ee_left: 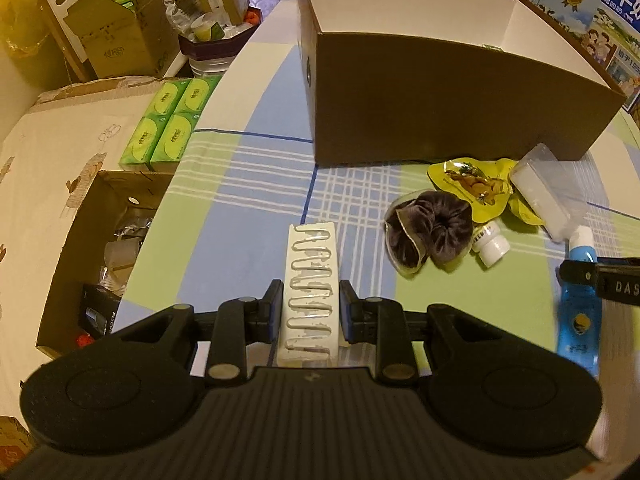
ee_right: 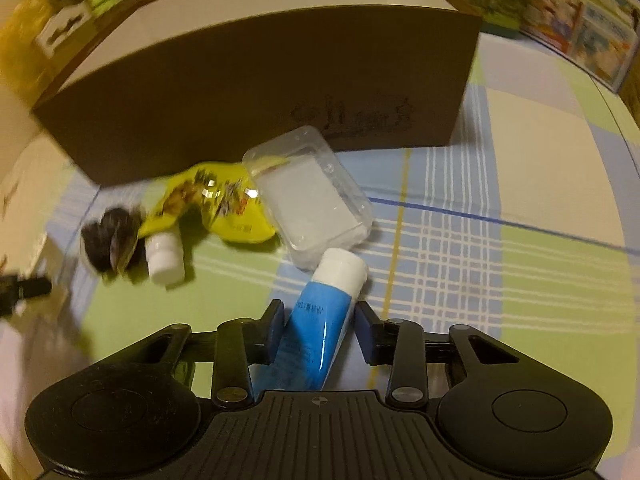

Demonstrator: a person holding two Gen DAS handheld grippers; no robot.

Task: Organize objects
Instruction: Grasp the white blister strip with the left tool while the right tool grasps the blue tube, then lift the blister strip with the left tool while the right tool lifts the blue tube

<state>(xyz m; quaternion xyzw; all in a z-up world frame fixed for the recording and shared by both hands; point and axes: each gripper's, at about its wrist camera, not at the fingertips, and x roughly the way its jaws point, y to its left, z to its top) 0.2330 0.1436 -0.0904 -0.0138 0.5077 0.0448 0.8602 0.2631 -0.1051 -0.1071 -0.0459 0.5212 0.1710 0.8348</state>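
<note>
My left gripper (ee_left: 311, 292) is shut on a white block with a silver wavy strip (ee_left: 312, 280), held over the checked tablecloth. My right gripper (ee_right: 318, 312) is shut on a blue tube with a white cap (ee_right: 324, 320); the tube also shows in the left wrist view (ee_left: 578, 308). Ahead stands a large brown open box (ee_left: 452, 92), also in the right wrist view (ee_right: 260, 92). In front of it lie a dark scrunchie (ee_left: 430, 236), a small white bottle (ee_left: 490, 244), a yellow snack packet (ee_left: 472, 188) and a clear plastic case (ee_left: 546, 188).
The table edge curves on the left (ee_left: 160, 216); beyond it are green tissue packs (ee_left: 168, 128) and an open cardboard box (ee_left: 96, 256) on the floor side. Milk cartons (ee_left: 592, 12) stand behind the brown box. The right wrist view is motion-blurred at its left.
</note>
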